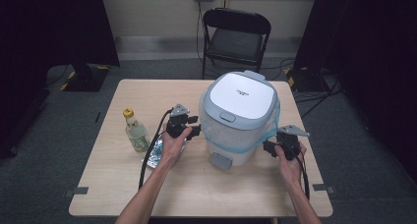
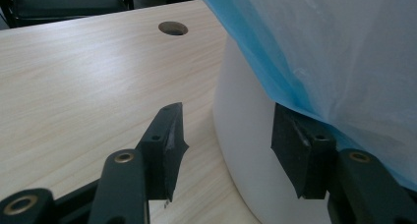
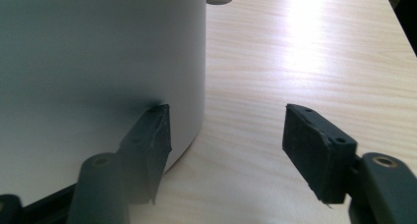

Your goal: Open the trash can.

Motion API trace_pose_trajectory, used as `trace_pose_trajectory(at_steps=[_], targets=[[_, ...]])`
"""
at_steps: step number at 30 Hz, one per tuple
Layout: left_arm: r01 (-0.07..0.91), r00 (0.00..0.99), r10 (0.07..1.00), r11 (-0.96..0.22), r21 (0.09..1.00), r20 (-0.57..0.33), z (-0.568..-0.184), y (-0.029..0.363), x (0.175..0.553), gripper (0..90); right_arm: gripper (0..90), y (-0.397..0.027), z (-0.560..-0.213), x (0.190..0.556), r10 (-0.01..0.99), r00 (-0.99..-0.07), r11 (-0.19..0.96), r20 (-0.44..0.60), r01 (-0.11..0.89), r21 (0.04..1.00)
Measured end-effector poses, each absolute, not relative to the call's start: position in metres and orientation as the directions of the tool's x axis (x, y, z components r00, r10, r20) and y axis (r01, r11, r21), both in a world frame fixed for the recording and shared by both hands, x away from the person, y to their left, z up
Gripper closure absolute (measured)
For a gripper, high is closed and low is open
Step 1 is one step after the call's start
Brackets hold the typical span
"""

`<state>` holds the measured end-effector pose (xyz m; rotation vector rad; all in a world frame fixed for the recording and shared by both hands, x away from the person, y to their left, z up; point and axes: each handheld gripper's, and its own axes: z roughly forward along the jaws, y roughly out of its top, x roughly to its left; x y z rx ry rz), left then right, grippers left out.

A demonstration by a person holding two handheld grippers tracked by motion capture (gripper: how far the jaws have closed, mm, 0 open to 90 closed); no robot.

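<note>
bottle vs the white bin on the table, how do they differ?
The bottle is small, slim and clear with a yellow cap; the bin is big, white and opaque with a grey-rimmed lid. The bin has a blue liner bag hanging over its side; the bottle is bare. Both stand upright on the table.

White bin (image 1: 239, 117) with a closed grey-rimmed lid and blue liner — upright, mid-table, towards the right.
</note>
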<state>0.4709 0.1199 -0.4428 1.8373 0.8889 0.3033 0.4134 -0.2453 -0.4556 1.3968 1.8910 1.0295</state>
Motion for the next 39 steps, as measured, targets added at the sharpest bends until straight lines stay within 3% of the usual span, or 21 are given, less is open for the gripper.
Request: trace_pose_trajectory(at_steps=[10, 12, 17, 25, 27, 29, 30, 35, 39], targets=[[0.435, 0.718, 0.667, -0.209, 0.876, -0.198, -0.445, 0.132, 0.466, 44.0, 41.7, -0.238, -0.458, 0.435, 0.956, -0.293, 0.132, 0.028, 0.512, 0.849], [0.459, 0.706, 0.684, -0.242, 0.855, -0.185, -0.447, 0.134, 0.465, 37.4, 39.5, -0.237, -0.457, 0.438, 0.956, -0.293, 0.145, 0.013, 0.508, 0.849], [0.516, 0.603, 0.776, -0.204, 0.832, -0.184, -0.456, 0.141, 0.472, 40.6, 31.1, -0.240, -0.457, 0.440, 0.957, -0.289, 0.130, 0.026, 0.507, 0.852], [0.481, 0.668, 0.717, -0.210, 0.851, -0.201, -0.447, 0.126, 0.486, 36.7, 37.5, -0.239, -0.459, 0.443, 0.956, -0.294, 0.129, 0.024, 0.490, 0.862], [0.463, 0.669, 0.722, -0.217, 0.859, -0.178, -0.445, 0.122, 0.483, 40.5, 37.7, -0.239, -0.460, 0.445, 0.953, -0.298, 0.108, 0.051, 0.494, 0.863], [0.473, 0.692, 0.688, -0.207, 0.856, -0.216, -0.444, 0.124, 0.480, 53.6, 38.4, -0.239, -0.462, 0.447, 0.954, -0.296, 0.104, 0.052, 0.487, 0.867], [0.462, 0.699, 0.683, -0.201, 0.864, -0.215, -0.444, 0.126, 0.478, 55.1, 39.7, -0.239, -0.462, 0.448, 0.953, -0.297, 0.102, 0.055, 0.486, 0.868], [0.457, 0.730, 0.636, -0.183, 0.870, -0.249, -0.449, 0.136, 0.472, 55.7, 45.9, -0.235, -0.465, 0.453, 0.943, -0.323, 0.091, 0.076, 0.473, 0.877], [0.479, 0.688, 0.688, -0.189, 0.857, -0.233, -0.452, 0.136, 0.477, 47.3, 46.1, -0.229, -0.463, 0.459, 0.944, -0.326, 0.117, 0.052, 0.477, 0.871]])
